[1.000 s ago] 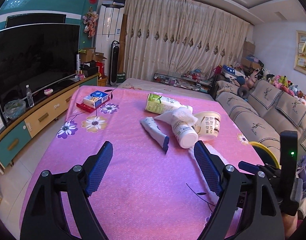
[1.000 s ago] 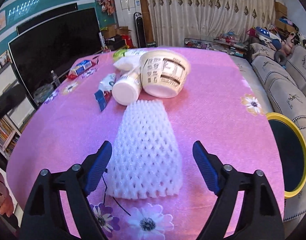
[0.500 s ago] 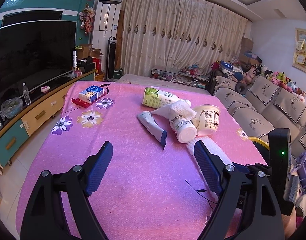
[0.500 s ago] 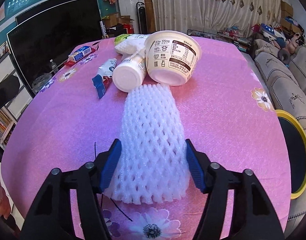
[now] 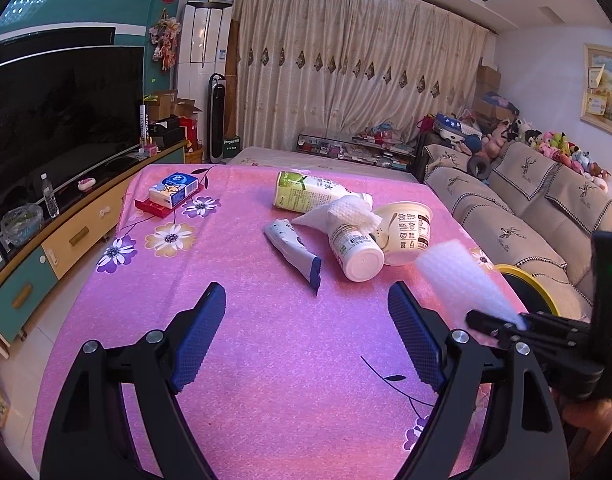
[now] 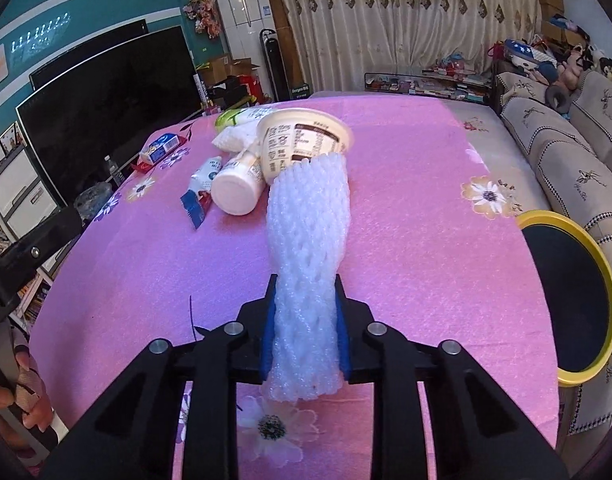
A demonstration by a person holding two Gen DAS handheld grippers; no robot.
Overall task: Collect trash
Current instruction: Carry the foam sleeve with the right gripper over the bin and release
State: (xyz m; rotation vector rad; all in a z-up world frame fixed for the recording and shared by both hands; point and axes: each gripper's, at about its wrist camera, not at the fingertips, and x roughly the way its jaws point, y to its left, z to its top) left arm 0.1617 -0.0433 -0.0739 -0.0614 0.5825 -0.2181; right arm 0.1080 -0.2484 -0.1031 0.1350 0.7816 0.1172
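between the blue pads of the right gripper [image 6: 305, 326], whose jaws have just been closing, sits the white foam fruit net sleeve [image 6: 308, 240], pinched at its near end, long axis running straight ahead toward the cream paper tub [image 6: 302, 142]. the yellow-rimmed black bin [image 6: 571, 292] lies to its right, nearer this hand. the left gripper [image 5: 306, 336] hangs wide apart, holding nothing, over the pink flowered tablecloth [image 5: 242, 344].

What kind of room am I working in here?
Most likely a home living room: a large television on a low cabinet at the left, a sofa with stuffed toys at the right, and drawn curtains behind the pink-clothed table.
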